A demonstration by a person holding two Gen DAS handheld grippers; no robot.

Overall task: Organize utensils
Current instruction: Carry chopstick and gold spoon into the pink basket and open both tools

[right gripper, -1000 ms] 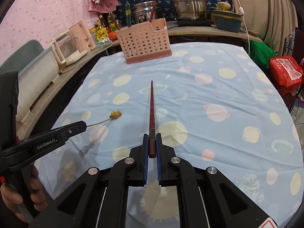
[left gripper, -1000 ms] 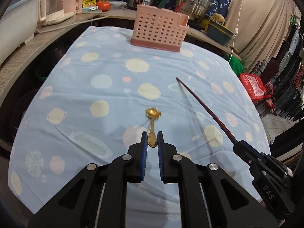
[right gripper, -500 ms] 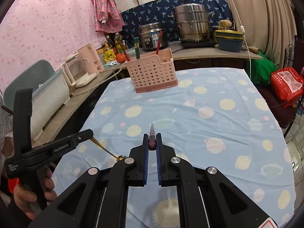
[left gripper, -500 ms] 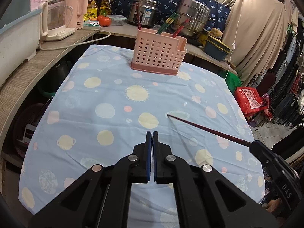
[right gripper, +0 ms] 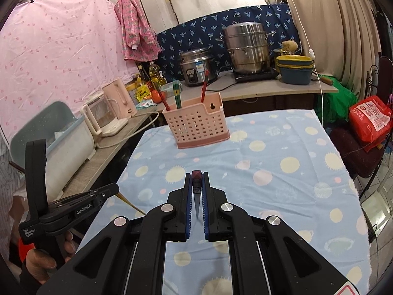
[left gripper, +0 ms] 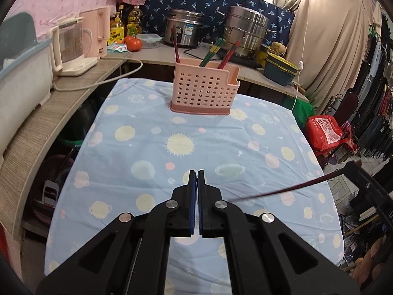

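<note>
A pink perforated utensil basket point(left gripper: 203, 91) stands at the far end of the table and holds red and green chopsticks; it also shows in the right wrist view point(right gripper: 197, 124). My left gripper point(left gripper: 197, 174) is shut on a thin gold spoon, whose handle point(right gripper: 130, 202) hangs down from it in the right wrist view. My right gripper point(right gripper: 196, 177) is shut on a dark red chopstick point(right gripper: 196, 175) that points down under the jaws; its shaft point(left gripper: 282, 191) crosses the left wrist view. Both grippers are held above the near part of the table.
The table has a blue cloth point(left gripper: 196, 147) with pale circles. A counter behind it carries a kettle point(left gripper: 73, 46), a rice cooker point(left gripper: 184, 32), a steel steamer pot point(left gripper: 245, 34) and blue bowls point(left gripper: 281, 71). A red bag point(left gripper: 324, 132) lies to the right.
Both grippers have risen from the table and tilted up. The left one closed on the gold spoon and lifted it. The right one swung the chopstick tip downward.
</note>
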